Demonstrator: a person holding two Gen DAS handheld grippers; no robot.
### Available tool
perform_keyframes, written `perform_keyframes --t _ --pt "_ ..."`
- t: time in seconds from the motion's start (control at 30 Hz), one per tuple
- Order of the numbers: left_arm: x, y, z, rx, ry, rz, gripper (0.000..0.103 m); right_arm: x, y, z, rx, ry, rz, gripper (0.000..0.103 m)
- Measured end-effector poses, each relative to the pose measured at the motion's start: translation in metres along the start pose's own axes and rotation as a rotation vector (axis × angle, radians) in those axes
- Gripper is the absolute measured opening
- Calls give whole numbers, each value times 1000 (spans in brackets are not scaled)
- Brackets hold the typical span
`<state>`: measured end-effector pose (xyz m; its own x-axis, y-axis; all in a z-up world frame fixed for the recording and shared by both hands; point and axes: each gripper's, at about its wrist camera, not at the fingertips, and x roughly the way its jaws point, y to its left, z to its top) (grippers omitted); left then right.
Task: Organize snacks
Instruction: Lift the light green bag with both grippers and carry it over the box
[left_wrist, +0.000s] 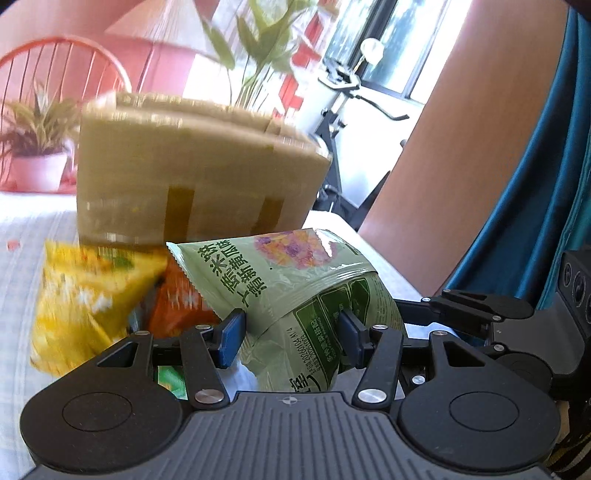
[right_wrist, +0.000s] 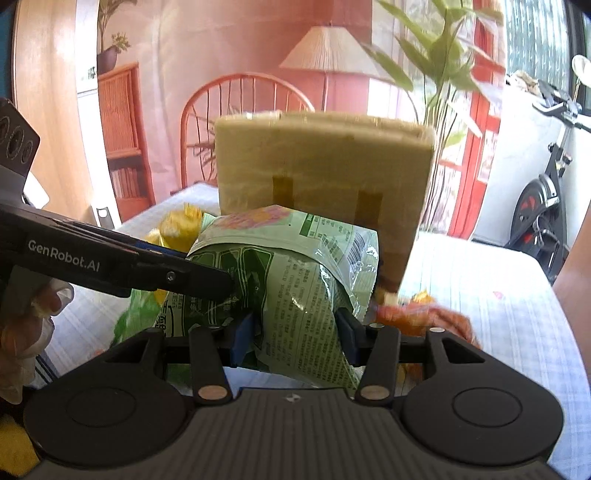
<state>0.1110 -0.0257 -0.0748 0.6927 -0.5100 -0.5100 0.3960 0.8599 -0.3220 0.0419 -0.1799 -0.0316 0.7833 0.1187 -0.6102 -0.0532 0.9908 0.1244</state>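
Both grippers are shut on one light green snack bag (left_wrist: 291, 291), which also fills the middle of the right wrist view (right_wrist: 295, 273). My left gripper (left_wrist: 291, 332) pinches its near end between blue pads. My right gripper (right_wrist: 295, 332) pinches the crumpled back side. The left gripper's arm (right_wrist: 122, 266) crosses in from the left of the right wrist view. The bag is held above the table in front of a cardboard box (left_wrist: 192, 173), also seen in the right wrist view (right_wrist: 321, 170). A yellow bag (left_wrist: 88, 302) and an orange bag (left_wrist: 177, 302) lie before the box.
The table has a pale checked cloth (right_wrist: 491, 306). An orange packet (right_wrist: 424, 314) lies right of the held bag. Another green packet (right_wrist: 136, 317) lies low left. A red chair (right_wrist: 236, 110), potted plants (left_wrist: 37, 147) and an exercise bike (right_wrist: 546, 206) stand behind.
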Motion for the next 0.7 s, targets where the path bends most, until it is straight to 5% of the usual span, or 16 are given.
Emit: perform_keyframes --t 0.7 --pt "-11 -5 119 93 -85 69 58 8 -26 114 18 -174 15 51"
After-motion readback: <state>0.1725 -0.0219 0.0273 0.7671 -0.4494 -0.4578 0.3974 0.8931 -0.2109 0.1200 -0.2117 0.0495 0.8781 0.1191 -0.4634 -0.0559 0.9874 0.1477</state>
